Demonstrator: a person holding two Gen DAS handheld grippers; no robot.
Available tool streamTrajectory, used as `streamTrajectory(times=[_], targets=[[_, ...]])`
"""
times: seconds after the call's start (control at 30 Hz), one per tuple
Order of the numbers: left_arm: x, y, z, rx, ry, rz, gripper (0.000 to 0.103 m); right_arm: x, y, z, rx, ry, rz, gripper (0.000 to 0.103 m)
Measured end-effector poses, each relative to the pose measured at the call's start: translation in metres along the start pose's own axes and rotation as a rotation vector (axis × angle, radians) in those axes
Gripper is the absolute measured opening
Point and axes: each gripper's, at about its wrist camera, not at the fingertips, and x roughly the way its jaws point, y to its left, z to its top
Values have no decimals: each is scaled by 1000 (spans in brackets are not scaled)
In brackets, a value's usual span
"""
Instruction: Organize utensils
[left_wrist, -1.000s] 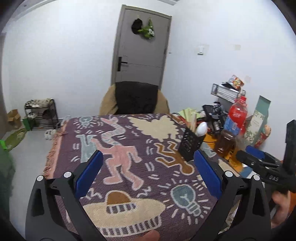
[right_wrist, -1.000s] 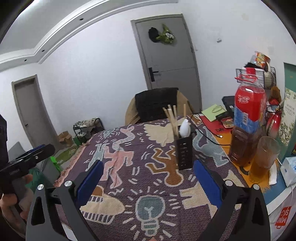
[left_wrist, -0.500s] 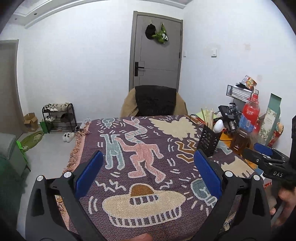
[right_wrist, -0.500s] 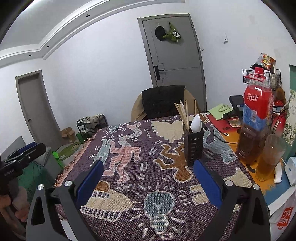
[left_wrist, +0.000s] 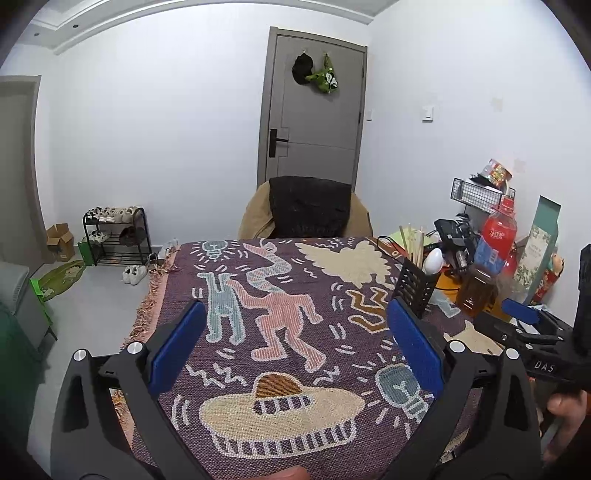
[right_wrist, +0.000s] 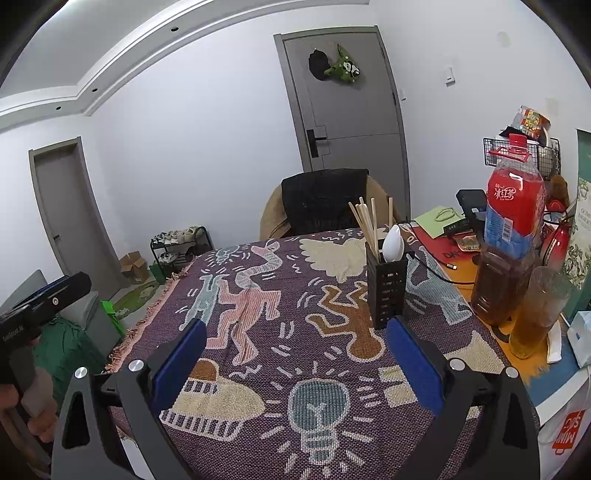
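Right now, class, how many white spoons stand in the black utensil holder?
1. The white spoon stands bowl-up at the right side of the black utensil holder, beside the chopsticks; shorter ones could be hidden inside.

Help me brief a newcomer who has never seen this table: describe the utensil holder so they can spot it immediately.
Start from the patterned purple tablecloth and go to its right side, near the big red-capped drink bottle. There stands the utensil holder, upright on the cloth. It is the only black slotted box, with wooden chopsticks and a white spoon sticking out of its top.
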Motion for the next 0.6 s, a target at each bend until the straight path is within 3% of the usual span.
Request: streamTrajectory(times=[0.6], targets=[[3,-4,-3,17,-1,9,97,3,0,-2,-9,3,-5,95]])
